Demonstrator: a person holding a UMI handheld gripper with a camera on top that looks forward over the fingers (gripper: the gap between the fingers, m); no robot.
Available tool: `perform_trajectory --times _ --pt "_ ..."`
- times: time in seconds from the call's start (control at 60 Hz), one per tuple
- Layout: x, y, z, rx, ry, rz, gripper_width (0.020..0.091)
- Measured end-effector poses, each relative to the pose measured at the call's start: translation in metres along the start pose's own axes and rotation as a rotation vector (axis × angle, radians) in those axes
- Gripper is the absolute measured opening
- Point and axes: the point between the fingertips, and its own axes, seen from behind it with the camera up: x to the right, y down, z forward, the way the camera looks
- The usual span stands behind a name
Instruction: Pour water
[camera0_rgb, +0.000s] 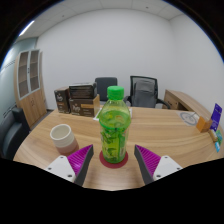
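A green bottle (113, 128) with a green cap stands upright on a red coaster (113, 159) on the wooden table (160, 132). It sits between and just ahead of my gripper (113, 160), which is open: the purple pads (80, 157) flank the bottle's base with a gap at each side. A beige cup (63, 136) rests on the table to the left of the bottle, beyond the left finger.
Black office chairs (142, 92) stand behind the table. A cabinet (30, 80) lines the left wall, and dark boxes (78, 98) sit at the table's far edge. A small orange and purple object (213, 121) lies at the far right.
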Motion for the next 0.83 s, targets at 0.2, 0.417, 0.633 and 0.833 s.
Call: perform_trajectory --times 0.2,0.417,0.633,0.833 --pt "-0.030 0.034 -0.102 -0.103 0.074 0.092 0.0842" --pt "-0.060 0.016 -0.179 -0.093 0.126 0.135 0.0849" --pt "-0.061 -0.016 -0.217 -0.034 0.172 0.148 0.0847" --pt "-0.056 -0.024 -0.226 -0.031 0.211 0.143 0.0836"
